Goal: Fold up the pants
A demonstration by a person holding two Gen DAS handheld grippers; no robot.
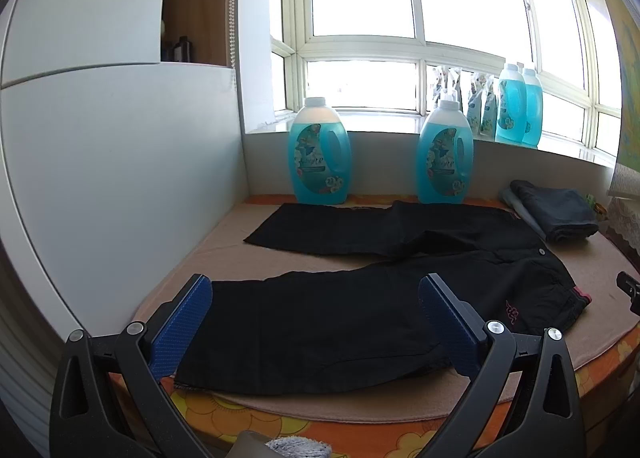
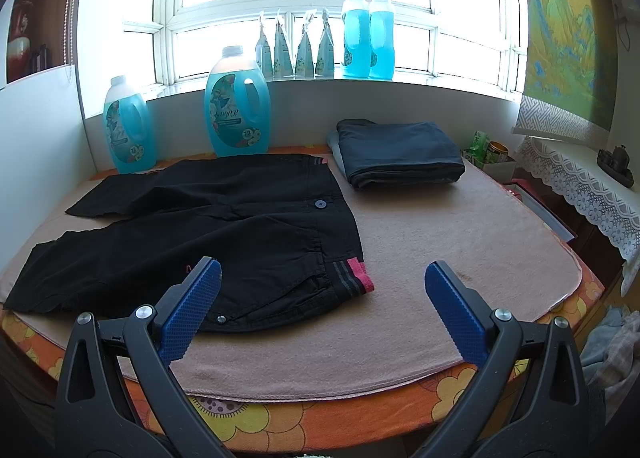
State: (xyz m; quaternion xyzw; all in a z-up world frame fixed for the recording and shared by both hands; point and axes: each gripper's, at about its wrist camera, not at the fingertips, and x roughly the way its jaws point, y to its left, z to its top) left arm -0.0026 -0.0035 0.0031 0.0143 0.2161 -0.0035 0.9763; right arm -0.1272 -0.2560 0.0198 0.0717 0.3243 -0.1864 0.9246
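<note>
Just ahead of both pairs of tongs, the black woven-cloth pants lie spread flat and unfolded on the counter, which is covered by a pale pink, towel-like mat over an orange flowered cloth. The left tongs stand wide apart and hold nothing, their blue dimpled pads framing the nearer leg close to its hem. The right tongs are equally wide and empty, with the striped red-and-grey waistband corner just beyond the left pad. The cloth looks thin and limp, with soft creases around the dark button, so a shallow pinch could catch only the top layer and let the rest sag, leaving a crooked fold. The two legs splay apart, and lifting one edge unevenly may drag the far leg askew. Beyond the tongs, a folded stack of dark grey garments sits near the waistband, and two tall translucent blue plastic detergent bottles stand just behind the far leg, where a wide sweep might topple them.
</note>
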